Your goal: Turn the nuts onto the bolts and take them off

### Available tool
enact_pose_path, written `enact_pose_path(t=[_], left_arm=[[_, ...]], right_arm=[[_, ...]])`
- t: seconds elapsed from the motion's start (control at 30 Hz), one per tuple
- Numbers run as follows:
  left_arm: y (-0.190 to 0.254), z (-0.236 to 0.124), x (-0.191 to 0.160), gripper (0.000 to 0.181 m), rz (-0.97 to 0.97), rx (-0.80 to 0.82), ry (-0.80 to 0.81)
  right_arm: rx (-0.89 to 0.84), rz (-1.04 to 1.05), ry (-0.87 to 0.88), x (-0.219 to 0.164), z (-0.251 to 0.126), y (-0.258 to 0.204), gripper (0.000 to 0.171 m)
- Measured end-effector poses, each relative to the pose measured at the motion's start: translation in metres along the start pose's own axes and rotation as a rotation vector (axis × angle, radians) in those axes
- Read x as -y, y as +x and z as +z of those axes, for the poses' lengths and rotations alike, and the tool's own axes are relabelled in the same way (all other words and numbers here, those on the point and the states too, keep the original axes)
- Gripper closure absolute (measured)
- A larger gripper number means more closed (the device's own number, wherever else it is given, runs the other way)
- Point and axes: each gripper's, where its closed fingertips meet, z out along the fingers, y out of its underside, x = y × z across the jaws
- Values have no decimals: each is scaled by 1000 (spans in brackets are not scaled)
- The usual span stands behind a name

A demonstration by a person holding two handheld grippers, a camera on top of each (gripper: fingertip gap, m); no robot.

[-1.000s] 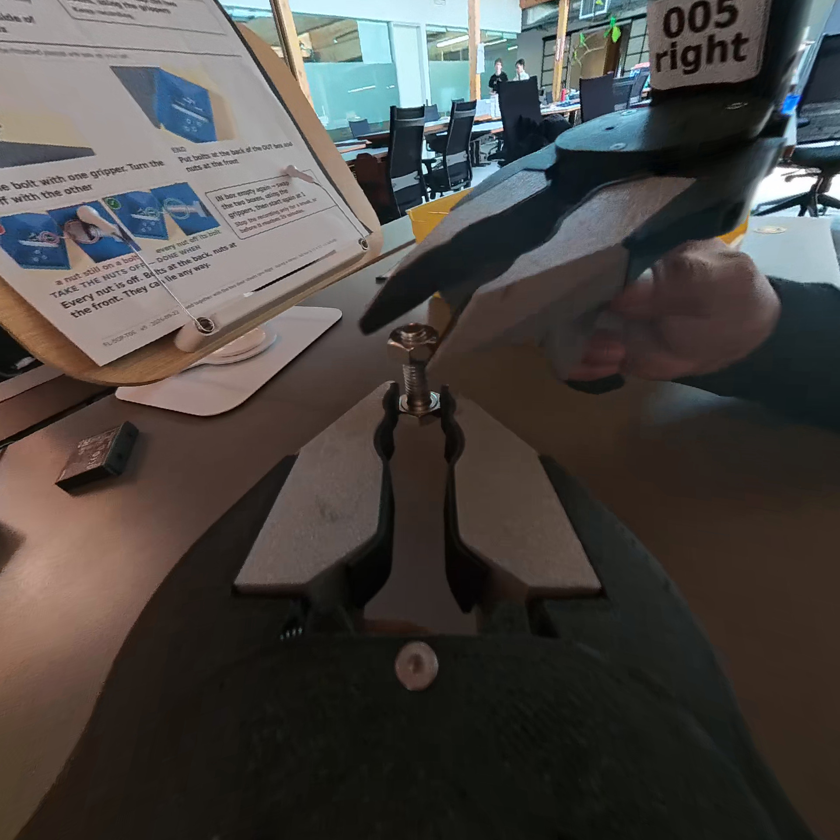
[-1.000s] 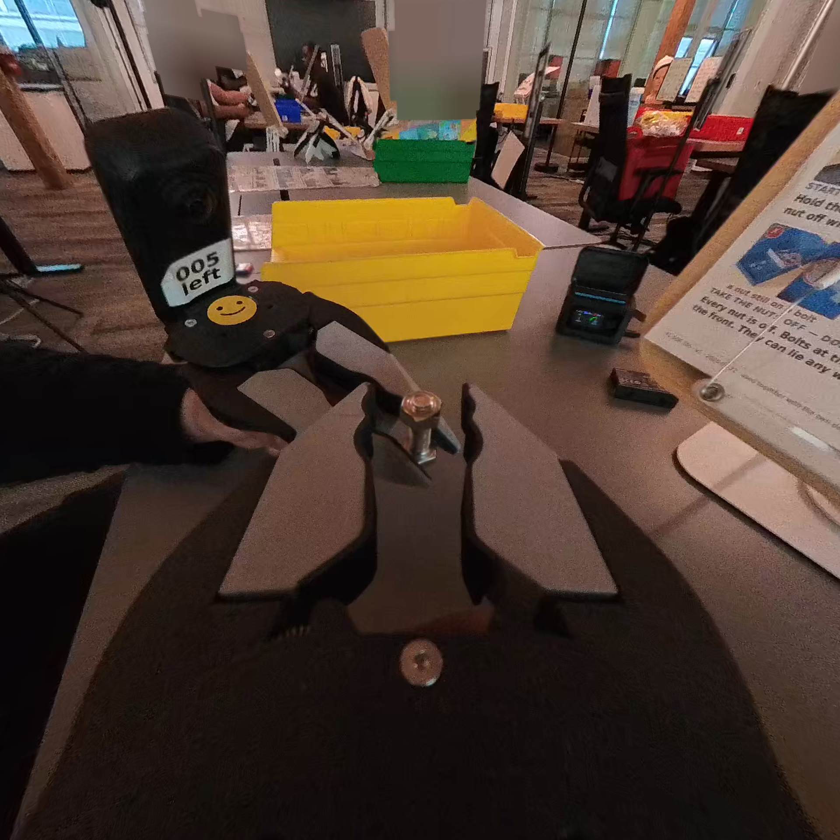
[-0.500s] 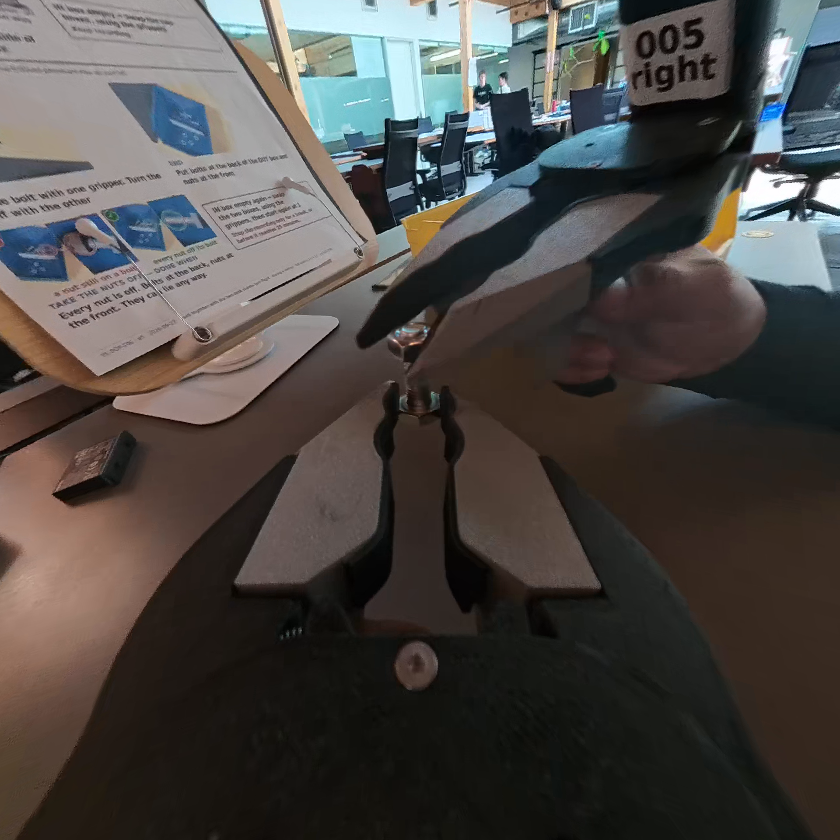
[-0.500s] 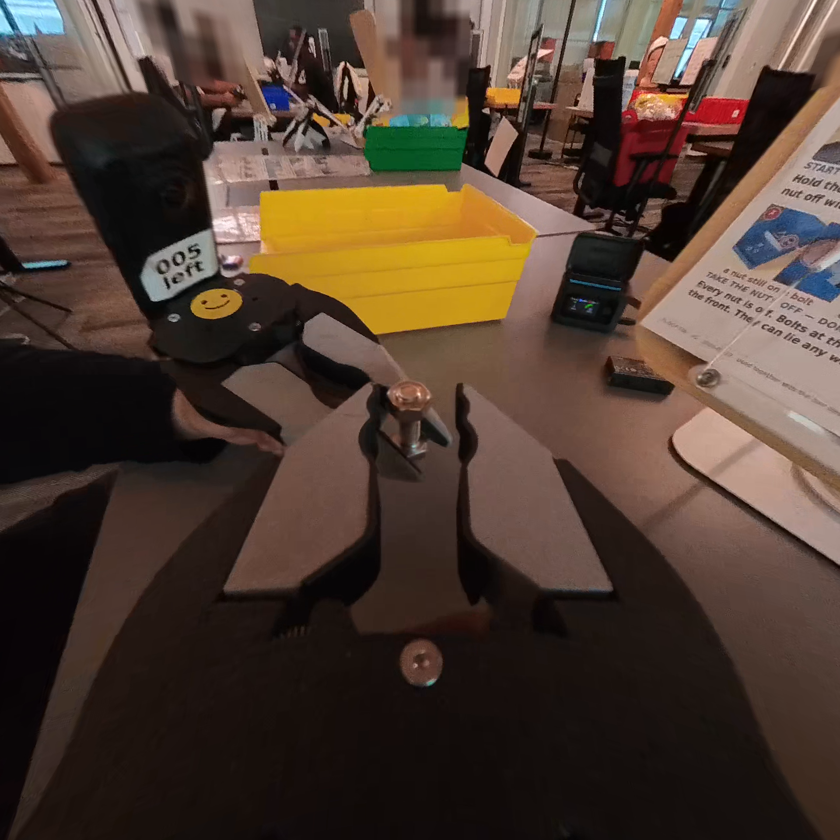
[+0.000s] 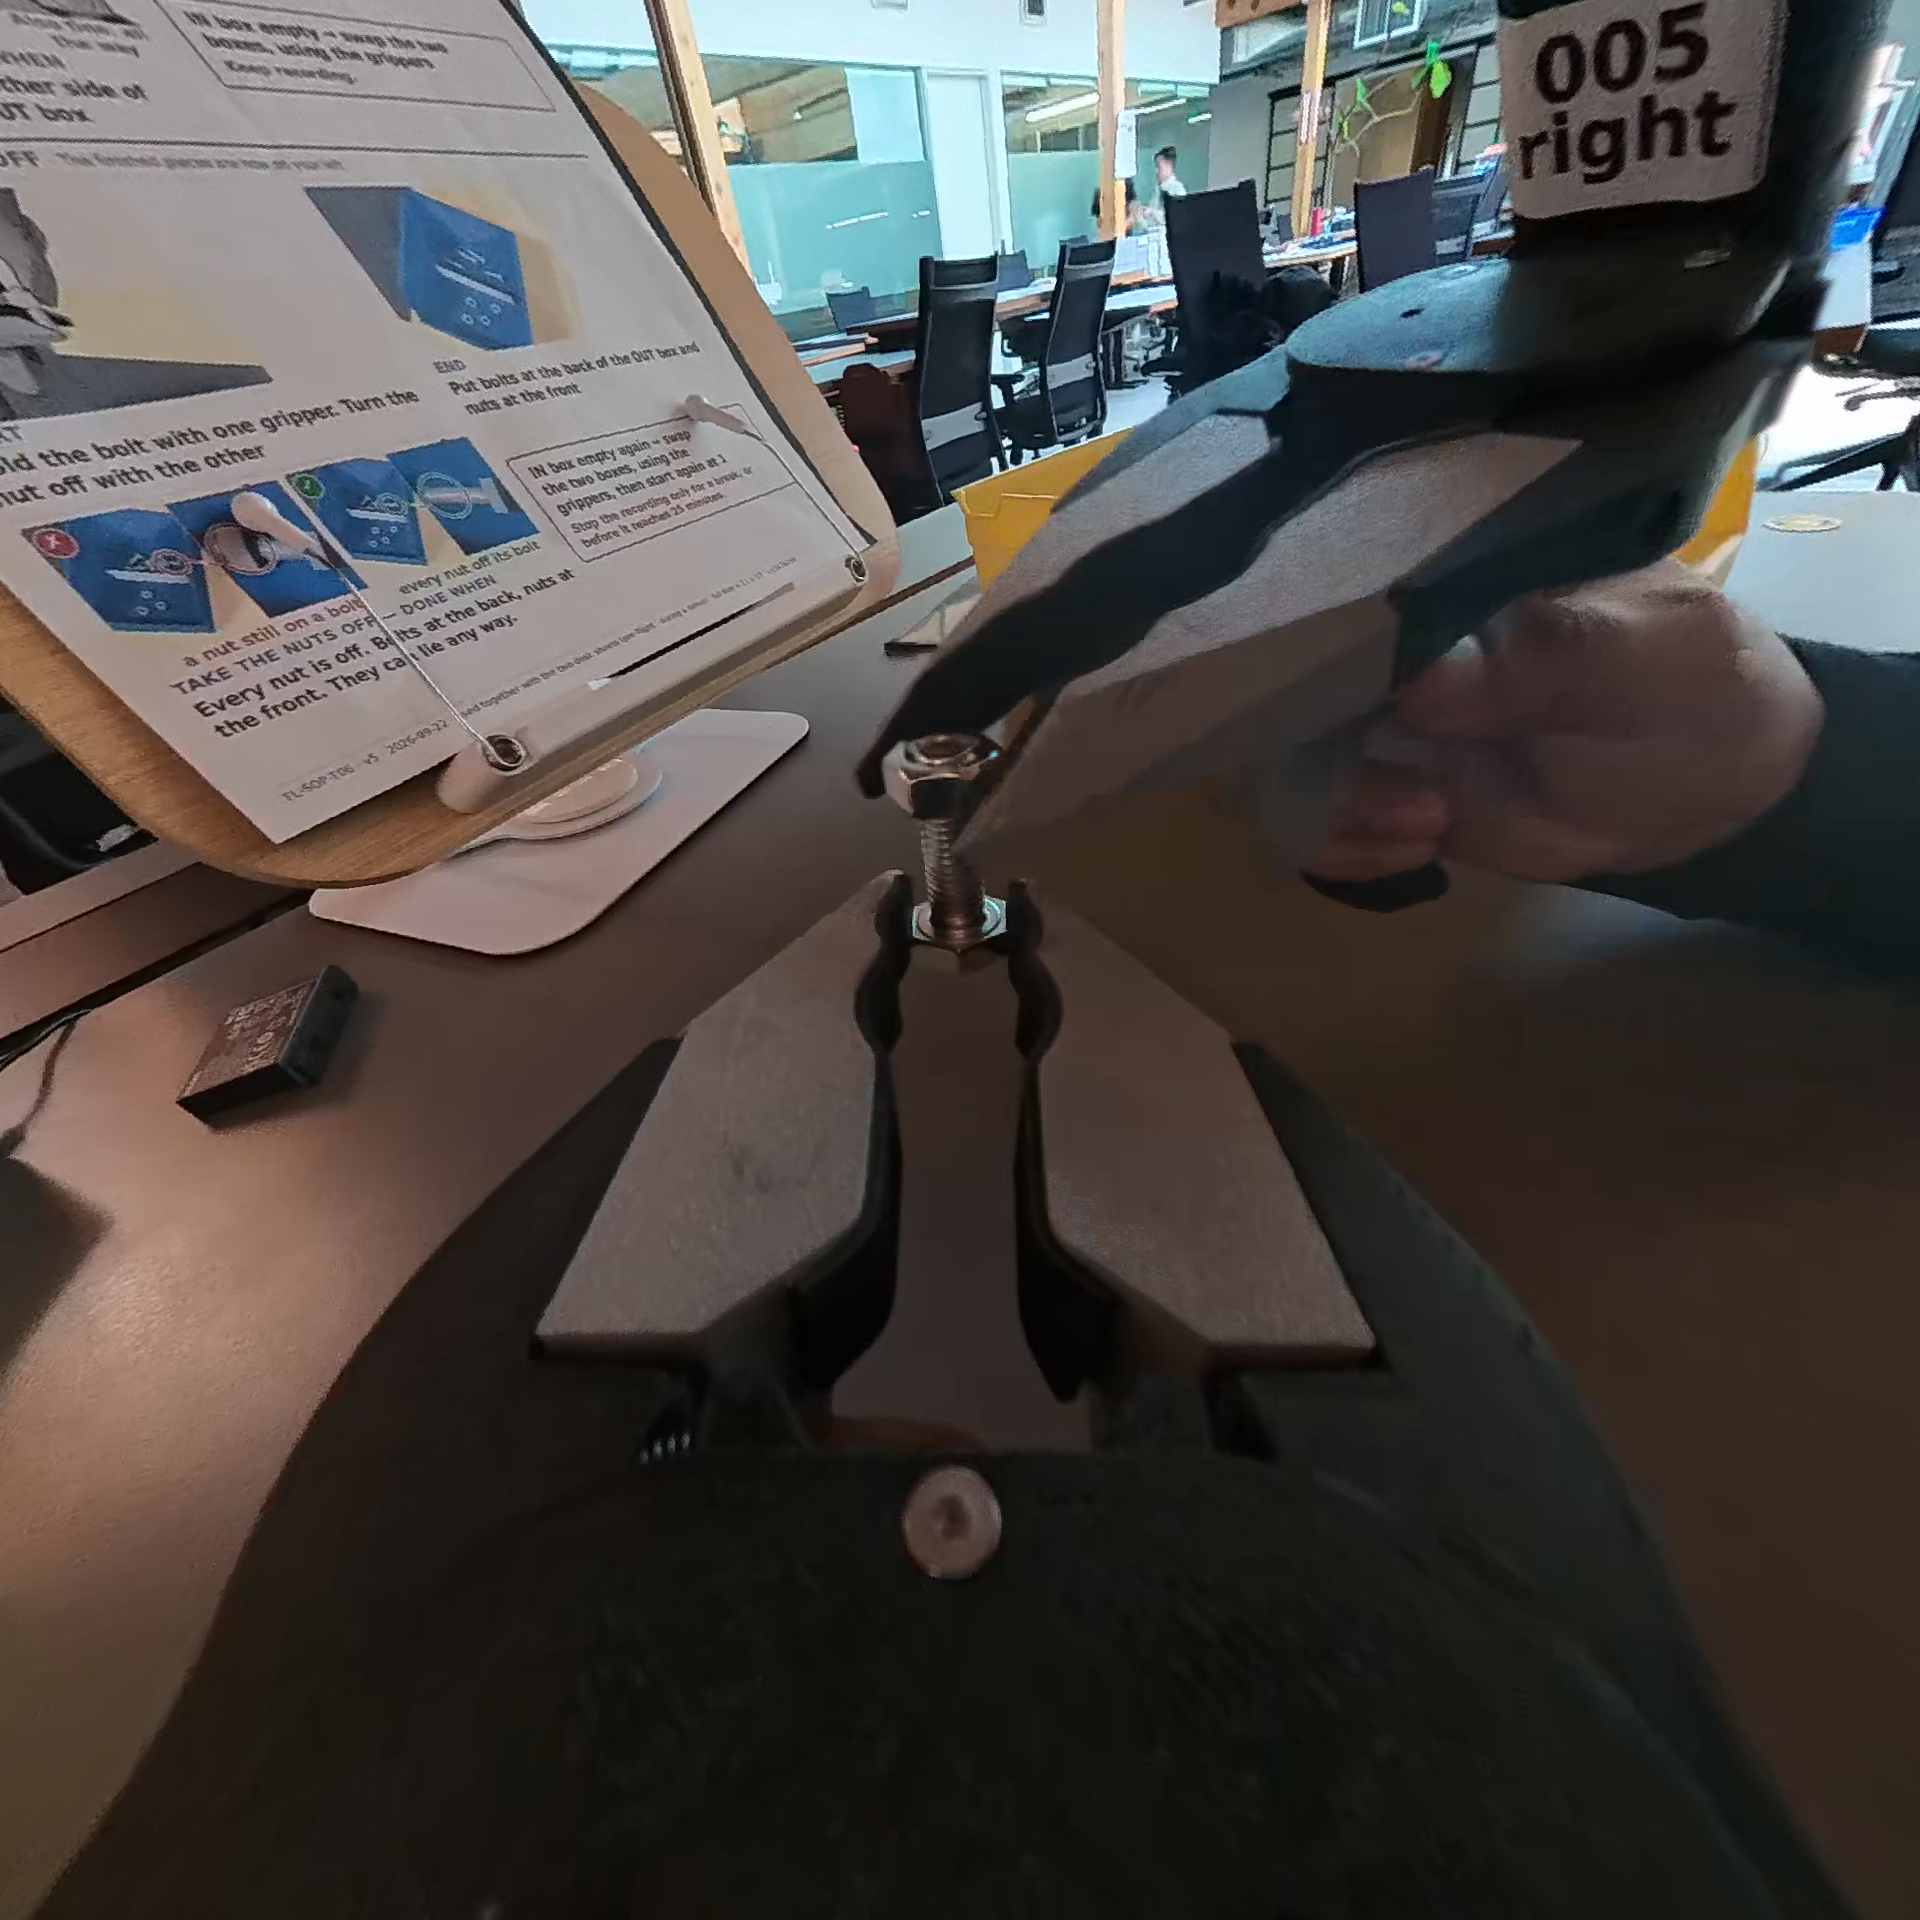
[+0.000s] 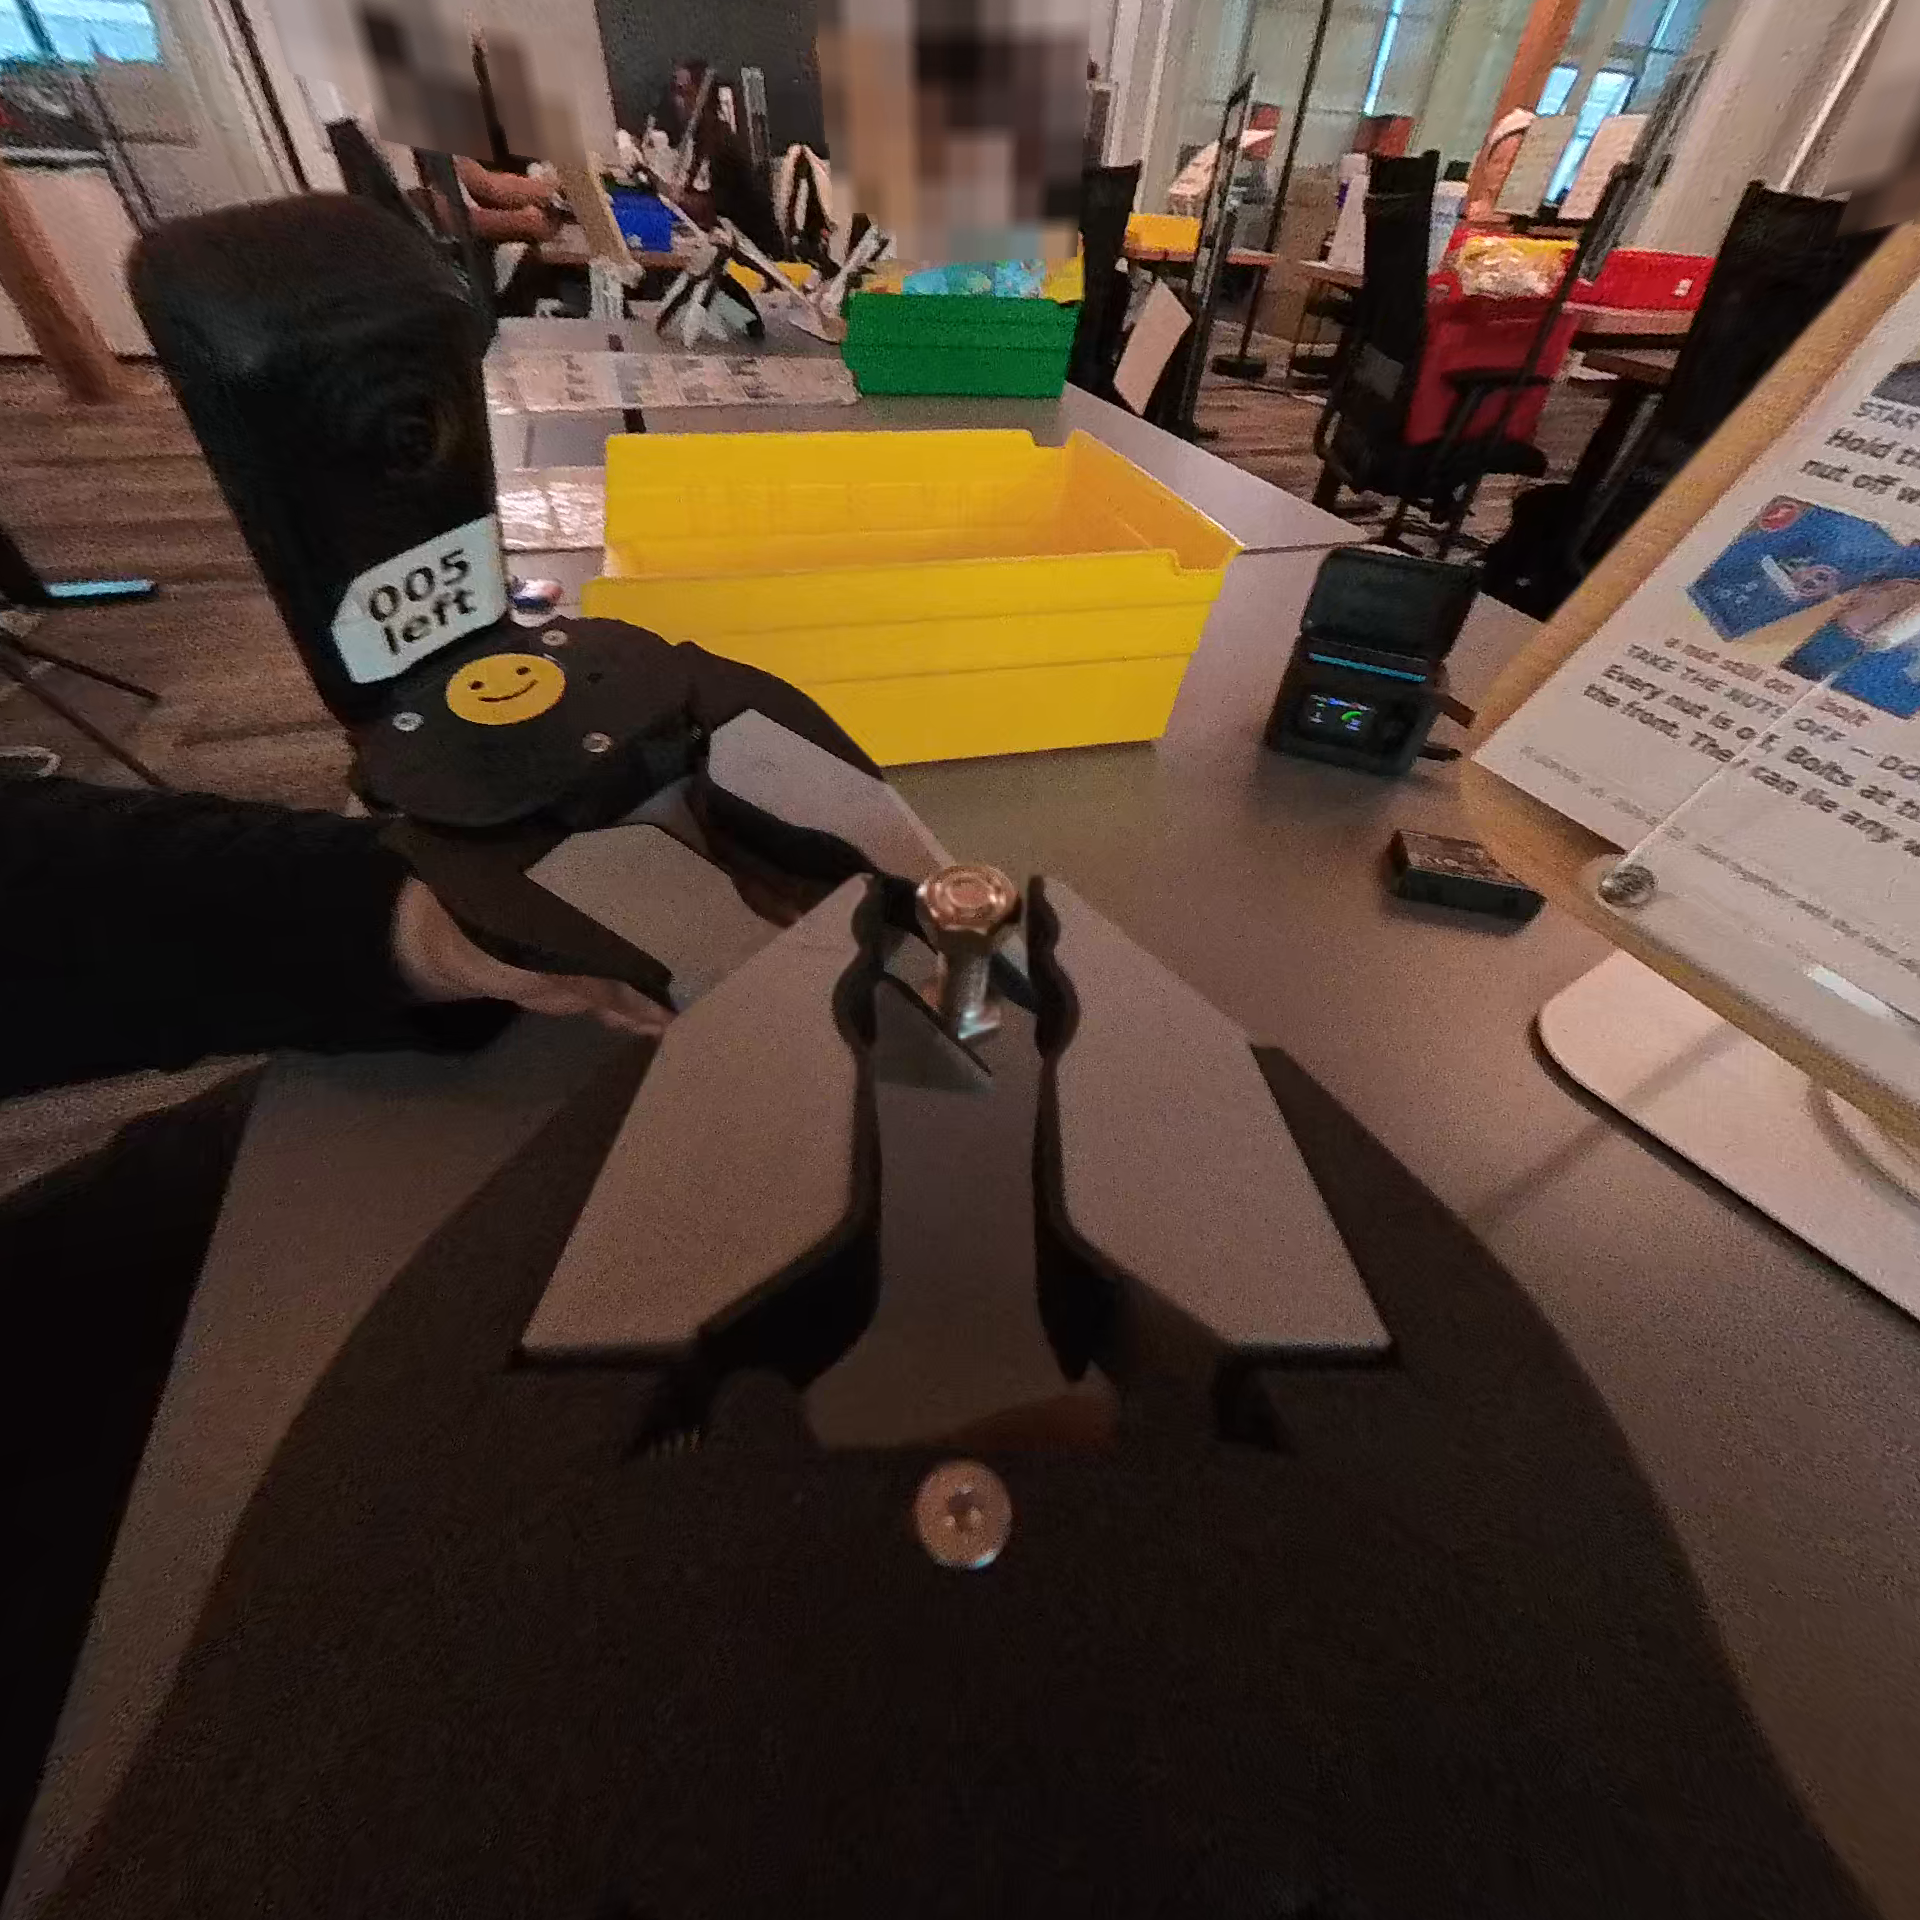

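Keep your left gripper (image 5: 954, 920) clamped tight on the bolt (image 5: 948, 868); its jaws stand nearly closed around the flange at the bolt's lower end, holding it upright above the tabletop (image 5: 1558, 1091). Your right gripper (image 6: 961, 909) has its jaws narrowed around the hex nut (image 5: 940, 767) at the top. Whether they truly pinch it, I cannot tell. Twist level with the thread, regripping between turns. The bolt is short, bright steel, its thread bare between nut and flange.
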Motion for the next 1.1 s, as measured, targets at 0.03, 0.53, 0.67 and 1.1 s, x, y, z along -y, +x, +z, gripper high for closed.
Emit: enact_pose_path(t=[0.03,0.53,0.67,1.1], left_arm=[[-2,-1,1,165,-7,8,4],[-2,0,0,165,-9,9,5],[-8,-3,2,165,-39,18,18],[-3,3,-3,165,-1,22,-13]], right_arm=[[-29,0,-12,-2,-1,7,149],[-27,27,1,-1,-4,10,144],[-18,138,65,5,-19,26,147],[33,66,81,13,-8,1,138]])
